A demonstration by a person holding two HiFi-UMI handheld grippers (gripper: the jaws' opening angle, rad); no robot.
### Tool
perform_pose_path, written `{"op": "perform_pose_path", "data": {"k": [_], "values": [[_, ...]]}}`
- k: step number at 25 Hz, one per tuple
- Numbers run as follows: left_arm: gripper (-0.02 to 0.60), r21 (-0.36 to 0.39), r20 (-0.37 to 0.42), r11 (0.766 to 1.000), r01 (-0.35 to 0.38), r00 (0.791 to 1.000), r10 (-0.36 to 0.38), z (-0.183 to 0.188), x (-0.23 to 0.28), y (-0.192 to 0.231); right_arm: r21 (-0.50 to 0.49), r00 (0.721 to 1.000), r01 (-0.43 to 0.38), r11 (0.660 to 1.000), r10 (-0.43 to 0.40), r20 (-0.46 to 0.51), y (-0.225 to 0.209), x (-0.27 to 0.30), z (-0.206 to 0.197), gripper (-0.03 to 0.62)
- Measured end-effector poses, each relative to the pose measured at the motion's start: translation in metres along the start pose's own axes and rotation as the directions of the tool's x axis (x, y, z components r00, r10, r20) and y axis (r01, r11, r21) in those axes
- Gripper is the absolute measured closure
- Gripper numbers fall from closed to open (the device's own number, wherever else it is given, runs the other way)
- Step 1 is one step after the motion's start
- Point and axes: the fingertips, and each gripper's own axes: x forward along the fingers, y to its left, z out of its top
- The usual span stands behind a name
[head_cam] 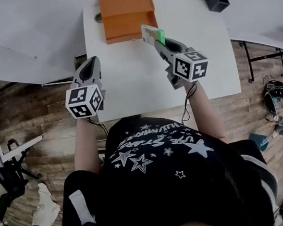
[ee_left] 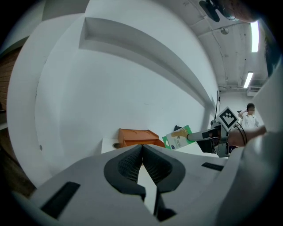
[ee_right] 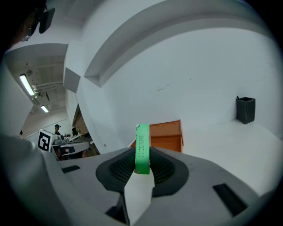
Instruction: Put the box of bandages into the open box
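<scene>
**Head view.** The white bench [head_cam: 143, 86] carries an orange open box [head_cam: 128, 14] at its far edge. A small black container [head_cam: 217, 0] stands well apart from it, toward the far right corner. The right tool [head_cam: 158, 40] reaches forward and holds the box of bandages [head_cam: 150, 33] at its tips. The bandage box sits at the near right corner of the open box, just beside its front wall and not inside it. The left tool [head_cam: 91, 65] is over the left edge of the bench, well apart from both boxes. It carries nothing.

**Left gripper view.** The left tool [ee_left: 142, 149] has its jaws closed together at the tips, with nothing between them. Beyond them the open box [ee_left: 136, 137] rests on the bench. To its right, the box of bandages [ee_left: 177, 137] is tilted and raised clear of the bench surface, gripped at one end by the right tool [ee_left: 204, 136]. A person [ee_left: 250, 113] stands in the far background.

**Right gripper view.** The right tool [ee_right: 142, 164] has its jaws set narrow and pressed against both faces of the box of bandages [ee_right: 142, 148]. The box stands upright, with its green edge toward the camera. The open box [ee_right: 166, 137] lies directly behind it. The black container [ee_right: 245, 110] stands at the far right on the bench [ee_right: 230, 148].
</scene>
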Motion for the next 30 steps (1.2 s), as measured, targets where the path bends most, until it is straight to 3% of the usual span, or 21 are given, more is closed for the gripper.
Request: {"op": "perform_pose_path", "data": {"k": [11,16,20,25,30], "values": [[0.561,-0.034,-0.029,0.999,0.019,0.999,-0.02,0.008,0.063,0.068,0.004,0.996,0.001,1.0,-0.001,-0.086,-0.016,0.112,0.017,0.485],[0.561,-0.048,-0.038,0.998,0.027,0.999,-0.029,0.015,0.076,0.101,0.039,0.988,-0.031,0.999,0.036,-0.151,-0.001,0.158,0.013,0.485],[0.561,-0.068,-0.047,0.997,0.033,0.998,-0.037,0.014,0.079,0.105,0.092,0.979,-0.071,0.993,0.086,-0.182,0.008,0.172,0.009,0.485],[0.561,-0.089,-0.059,0.996,0.027,0.998,-0.033,0.008,0.095,0.122,0.107,0.974,-0.068,0.992,0.089,-0.21,0.002,0.203,0.01,0.485],[0.561,-0.072,-0.061,0.997,0.022,0.998,-0.026,0.013,0.097,0.086,0.054,0.97,-0.034,0.998,0.046,-0.237,-0.025,0.175,0.015,0.485]]}}
